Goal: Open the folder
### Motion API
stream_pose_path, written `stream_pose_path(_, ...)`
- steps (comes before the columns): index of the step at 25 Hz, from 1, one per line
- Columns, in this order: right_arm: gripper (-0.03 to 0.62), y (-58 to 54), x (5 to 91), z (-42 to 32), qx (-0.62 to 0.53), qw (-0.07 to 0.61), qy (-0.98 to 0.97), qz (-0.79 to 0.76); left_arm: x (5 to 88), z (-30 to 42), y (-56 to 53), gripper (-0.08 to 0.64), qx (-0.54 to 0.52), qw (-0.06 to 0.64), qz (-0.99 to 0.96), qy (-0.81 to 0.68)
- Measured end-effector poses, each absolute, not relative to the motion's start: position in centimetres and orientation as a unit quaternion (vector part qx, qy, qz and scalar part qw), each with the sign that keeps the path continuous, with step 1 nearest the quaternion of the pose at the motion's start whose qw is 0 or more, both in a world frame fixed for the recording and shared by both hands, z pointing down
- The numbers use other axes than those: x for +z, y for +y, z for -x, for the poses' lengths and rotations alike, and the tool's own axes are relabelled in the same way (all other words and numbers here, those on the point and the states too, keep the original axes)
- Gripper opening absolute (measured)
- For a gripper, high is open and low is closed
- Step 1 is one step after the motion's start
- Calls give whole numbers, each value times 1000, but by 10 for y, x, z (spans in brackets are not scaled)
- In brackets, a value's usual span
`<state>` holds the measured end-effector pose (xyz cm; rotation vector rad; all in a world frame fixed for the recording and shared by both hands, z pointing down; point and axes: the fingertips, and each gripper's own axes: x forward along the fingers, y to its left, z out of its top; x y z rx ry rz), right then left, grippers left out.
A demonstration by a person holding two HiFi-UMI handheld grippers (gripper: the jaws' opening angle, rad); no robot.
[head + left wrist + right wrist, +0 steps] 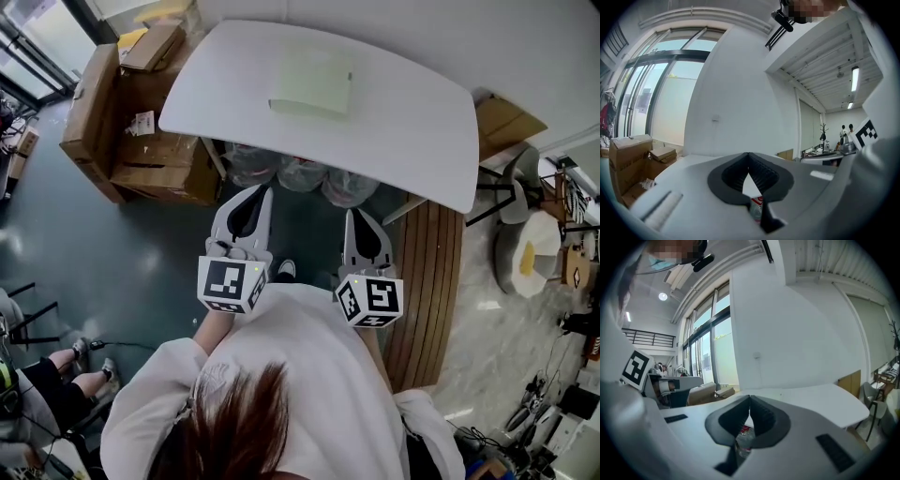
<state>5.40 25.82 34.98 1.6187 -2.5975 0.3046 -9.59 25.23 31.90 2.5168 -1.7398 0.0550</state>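
Note:
A pale green folder (310,89) lies closed and flat on the far middle of the white table (403,122). Both grippers hover short of the table's near edge, side by side, pointing toward it. My left gripper (256,193) is shut with nothing between its jaws; in the left gripper view its tips (748,155) meet. My right gripper (357,217) is also shut and empty, its tips (750,397) touching in the right gripper view, where the table (834,401) shows ahead. The folder is hidden in both gripper views.
Cardboard boxes (122,122) stand stacked left of the table. Plastic-wrapped bottles (300,173) sit under its near edge. A wooden bench (427,281) runs along the right, with a chair (520,192) beyond it. A seated person's legs (56,375) are at lower left.

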Motion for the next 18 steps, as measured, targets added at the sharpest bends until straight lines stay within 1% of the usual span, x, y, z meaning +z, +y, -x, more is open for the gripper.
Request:
stream_pose_path(10, 8, 230, 348, -38, 92, 48, -846, -523, 325, 111, 228, 9, 9, 59, -820, -569)
stream_pose_path(18, 6, 196, 352, -35, 93, 55, -862, -495, 330, 101, 191, 9, 10, 66, -814, -577)
